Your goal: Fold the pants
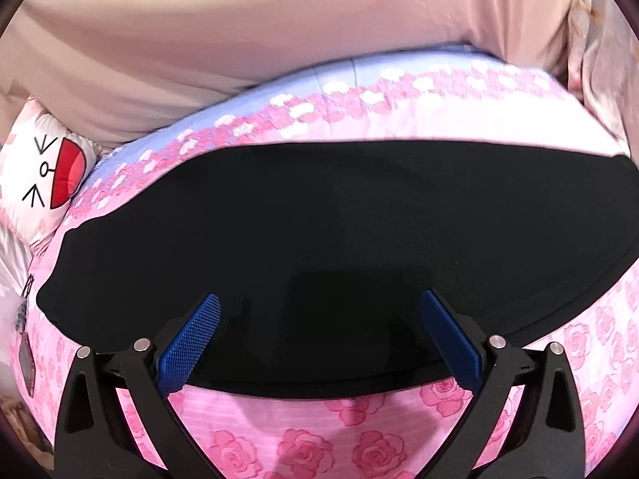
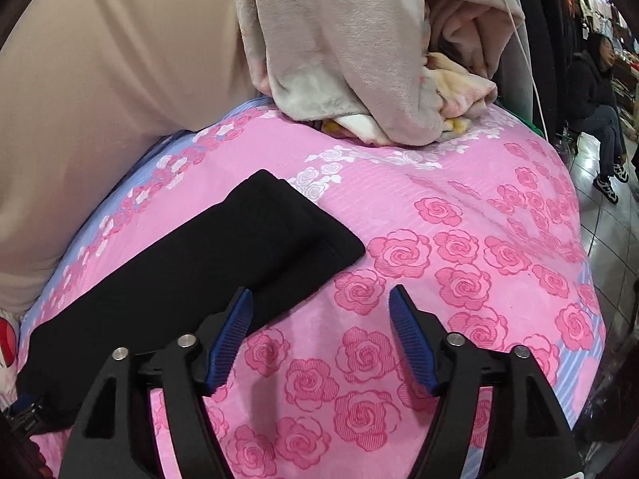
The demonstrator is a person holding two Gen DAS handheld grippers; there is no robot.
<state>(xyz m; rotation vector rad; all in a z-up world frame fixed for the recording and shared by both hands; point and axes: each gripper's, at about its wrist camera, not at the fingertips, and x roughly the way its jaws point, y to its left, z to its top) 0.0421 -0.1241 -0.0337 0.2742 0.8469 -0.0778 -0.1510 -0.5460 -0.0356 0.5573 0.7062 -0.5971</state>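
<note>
Two grippers hang over the bed, and neither grips anything. The left gripper [image 1: 319, 319] is spread wide, its blue pads [image 1: 195, 339] poised above the near edge of the pants [image 1: 319, 231], with black cloth showing between and beyond them but nothing pinched. The right gripper [image 2: 321, 311] is likewise spread; its left pad sits over the edge of the pants [image 2: 191, 271], the right one over bare sheet [image 2: 459, 239].

The pants lie on the pink rose sheet as one long, smooth, dark band running from the left side toward the blanket pile [image 2: 359, 60] at the far end. From the right wrist view the far end looks squared off and double-layered, with a rolled seam along it, so I judge the legs are already laid one on the other and perhaps folded once. The cloth is too dark to count layers with certainty.

What remains, in my judgement, is at least one more fold across the length to bring the band into a compact packet, and then a smoothing pass. A cartoon pillow [image 1: 52, 167] sits near the left end, apart from the pants.
</note>
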